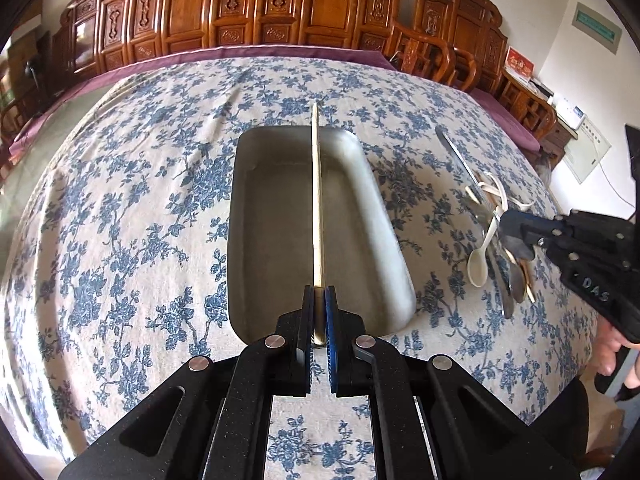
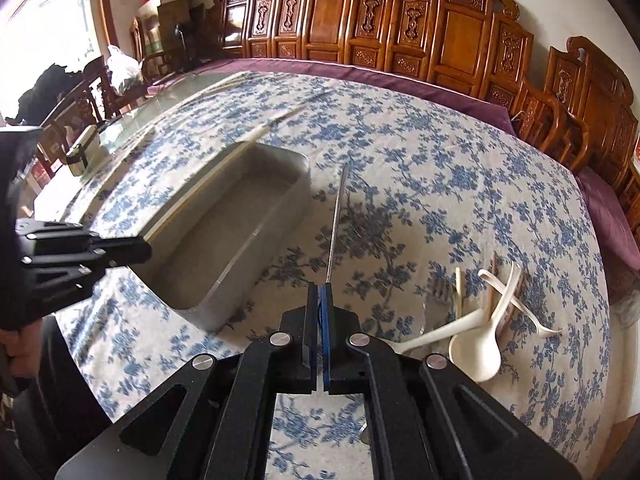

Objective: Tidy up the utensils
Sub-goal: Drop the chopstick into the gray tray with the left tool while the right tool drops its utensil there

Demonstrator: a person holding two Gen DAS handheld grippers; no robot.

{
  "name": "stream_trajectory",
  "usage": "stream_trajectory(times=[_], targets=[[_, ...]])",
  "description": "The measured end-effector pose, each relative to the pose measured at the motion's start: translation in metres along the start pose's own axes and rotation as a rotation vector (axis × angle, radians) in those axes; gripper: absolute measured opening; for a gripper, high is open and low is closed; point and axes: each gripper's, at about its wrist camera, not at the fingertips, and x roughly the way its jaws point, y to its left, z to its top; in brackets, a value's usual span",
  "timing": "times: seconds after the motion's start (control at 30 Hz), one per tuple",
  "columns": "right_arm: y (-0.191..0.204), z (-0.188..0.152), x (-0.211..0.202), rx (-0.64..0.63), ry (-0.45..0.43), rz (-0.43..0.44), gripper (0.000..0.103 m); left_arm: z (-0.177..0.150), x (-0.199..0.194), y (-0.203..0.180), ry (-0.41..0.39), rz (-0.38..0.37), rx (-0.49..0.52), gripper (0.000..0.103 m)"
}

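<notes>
Left gripper (image 1: 319,290) clamped on one pale chopstick (image 1: 317,200), thin and straight, running forward from the fingertips out over the grey metal tray (image 1: 384,248) and past its far rim. One tray, rectangular with rounded corners, nothing lying in it, sitting on the blue floral tablecloth (image 1: 120,200) directly ahead of the left fingers. Right of the tray, right gripper (image 2: 320,286) clamped on one slim metal knife (image 2: 338,216), blade sticking forward from the fingertips, seen edge-on, above the cloth just beside the tray's right wall. Further right of those fingers, utensil pile (image 2: 480,312) on the cloth: three cream plastic spoons, one clear plastic fork, some wooden-brown sticks, exact count unclear; left view shows darker metal spoons in the same heap too.
</notes>
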Motion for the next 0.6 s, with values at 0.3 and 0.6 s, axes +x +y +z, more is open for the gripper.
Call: stream_trajectory(times=[0.3,0.6], targets=[[0.031,0.025,0.006,0.005,-0.021,0.066,0.002,0.003,0.013,0.012,0.029,0.011,0.009,0.006],[0.059,0.035,0.038,0.033,0.017,0.159,0.002,0.004,-0.003,0.034,-0.008,0.034,-0.026,0.018]])
